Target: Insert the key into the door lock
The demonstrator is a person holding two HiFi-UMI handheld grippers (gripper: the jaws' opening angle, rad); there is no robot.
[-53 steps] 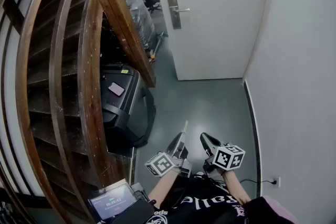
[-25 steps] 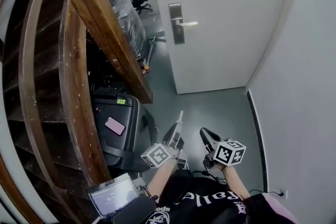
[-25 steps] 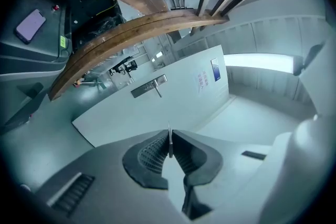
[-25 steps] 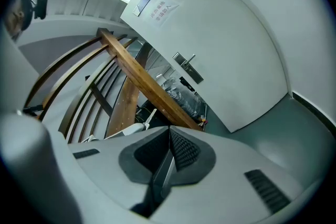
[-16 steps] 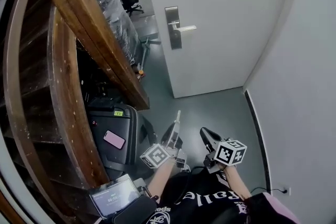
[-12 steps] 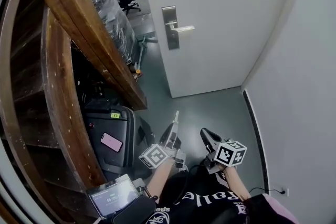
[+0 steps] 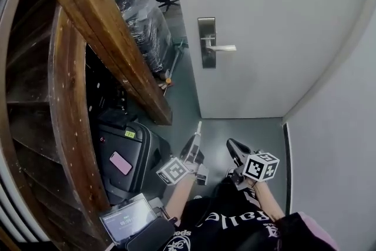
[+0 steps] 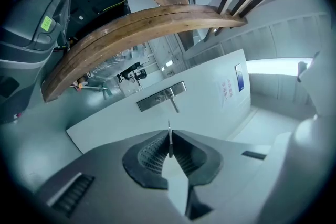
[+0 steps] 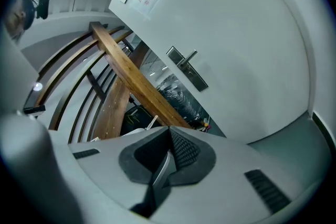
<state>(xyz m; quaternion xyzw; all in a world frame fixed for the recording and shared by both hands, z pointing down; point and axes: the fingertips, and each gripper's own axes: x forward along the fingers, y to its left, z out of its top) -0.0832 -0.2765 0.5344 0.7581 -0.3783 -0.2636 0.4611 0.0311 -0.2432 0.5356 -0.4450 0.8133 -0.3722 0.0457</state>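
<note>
Head view first: the white door (image 7: 264,20) sits larger and more central than a second ago. Its steel lock plate (image 7: 206,43) and lever handle (image 7: 223,47) are lower in the frame, so the person has closed on it. Both tools stay low by the body. The left gripper (image 7: 195,149) pinches the key (image 7: 198,130), blade upward, and the right gripper (image 7: 234,151) hangs beside it. Key and plate are well apart. A wooden stair stringer (image 7: 117,38) runs along the left.

Left gripper view: the jaws are clamped on the key (image 8: 169,140). Its thin blade is edge-on, pokes past the pads and is aimed roughly at the lock plate (image 8: 160,97) ahead. The keyhole itself is too small to make out.

Right gripper view: the jaws are pressed together with nothing between them, and the lock plate (image 9: 188,73) shows farther up the door.

Approach looks under way, but insertion has not begun. The left arm must yet rise and reach to the plate.
</note>
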